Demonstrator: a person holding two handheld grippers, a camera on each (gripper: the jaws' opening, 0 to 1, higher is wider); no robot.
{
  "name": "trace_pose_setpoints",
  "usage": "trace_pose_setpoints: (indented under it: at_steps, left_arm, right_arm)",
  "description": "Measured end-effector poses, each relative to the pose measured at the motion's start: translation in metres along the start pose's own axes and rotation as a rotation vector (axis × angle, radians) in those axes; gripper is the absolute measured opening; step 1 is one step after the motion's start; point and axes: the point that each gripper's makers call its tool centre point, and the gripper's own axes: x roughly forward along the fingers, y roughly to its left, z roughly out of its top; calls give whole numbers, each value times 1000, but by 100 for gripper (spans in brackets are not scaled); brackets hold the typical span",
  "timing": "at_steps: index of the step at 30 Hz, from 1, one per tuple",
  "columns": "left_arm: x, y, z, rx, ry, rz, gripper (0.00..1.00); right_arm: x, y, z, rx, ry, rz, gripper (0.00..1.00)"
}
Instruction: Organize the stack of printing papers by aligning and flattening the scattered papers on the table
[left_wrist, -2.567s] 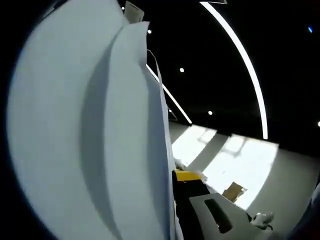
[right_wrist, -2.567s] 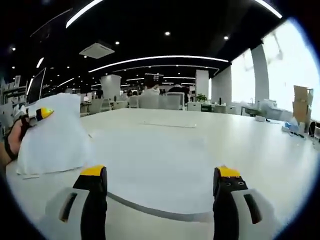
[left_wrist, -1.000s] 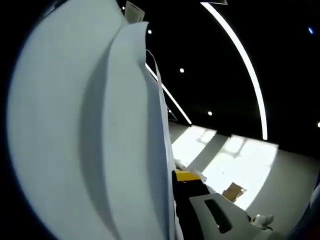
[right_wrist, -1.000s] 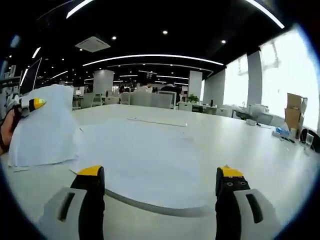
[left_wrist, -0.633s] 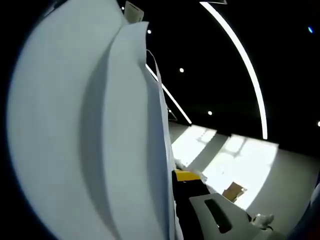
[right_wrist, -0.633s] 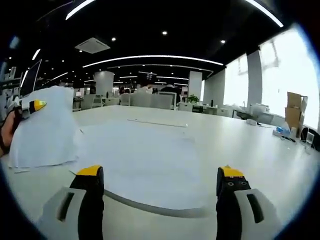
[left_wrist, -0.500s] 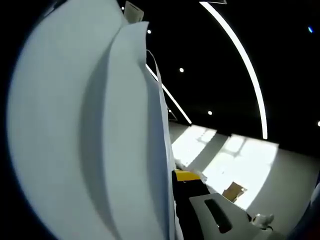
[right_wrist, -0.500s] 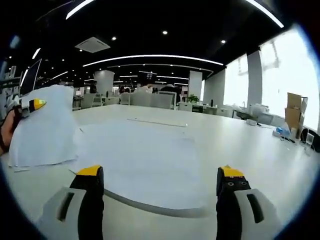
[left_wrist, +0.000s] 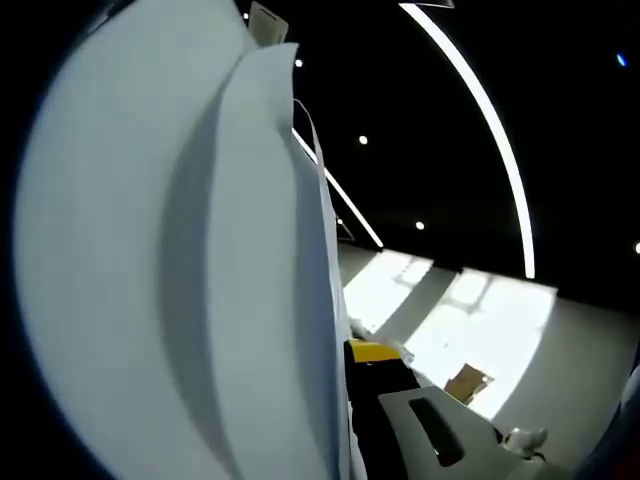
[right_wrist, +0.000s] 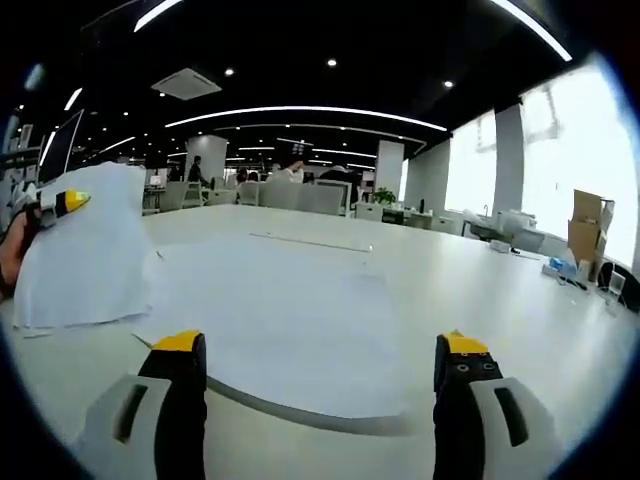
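A sheaf of white printing papers (left_wrist: 170, 270) stands on edge and bows across the left gripper view. My left gripper (left_wrist: 348, 352) is shut on it, with one yellow-tipped jaw showing beside the sheets. In the right gripper view the same sheaf (right_wrist: 85, 250) stands upright on the white table (right_wrist: 480, 290) at the far left, with the left gripper (right_wrist: 68, 203) clamped on its top corner and a hand behind it. More sheets (right_wrist: 290, 320) lie flat on the table ahead of my right gripper (right_wrist: 320, 350), which is open and holds nothing.
A single sheet (right_wrist: 310, 243) lies farther back on the table. Cardboard boxes (right_wrist: 590, 225) and small items sit at the table's right end by the windows. Office chairs and desks (right_wrist: 300, 198) stand beyond the far edge.
The right gripper view has shifted slightly, so its camera moved a little. The left gripper still holds the sheaf the same way, and the flat sheets have not moved.
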Motion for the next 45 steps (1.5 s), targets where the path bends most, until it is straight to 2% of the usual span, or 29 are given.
trace_pose_setpoints:
  at_steps: [21, 45]
  left_arm:
    - [0, 0, 0, 0, 0, 1, 6]
    - [0, 0, 0, -5, -2, 1, 6]
  right_arm:
    - [-1, -2, -4, -19, 20, -5, 90]
    - [-3, 1, -3, -4, 10, 8, 88]
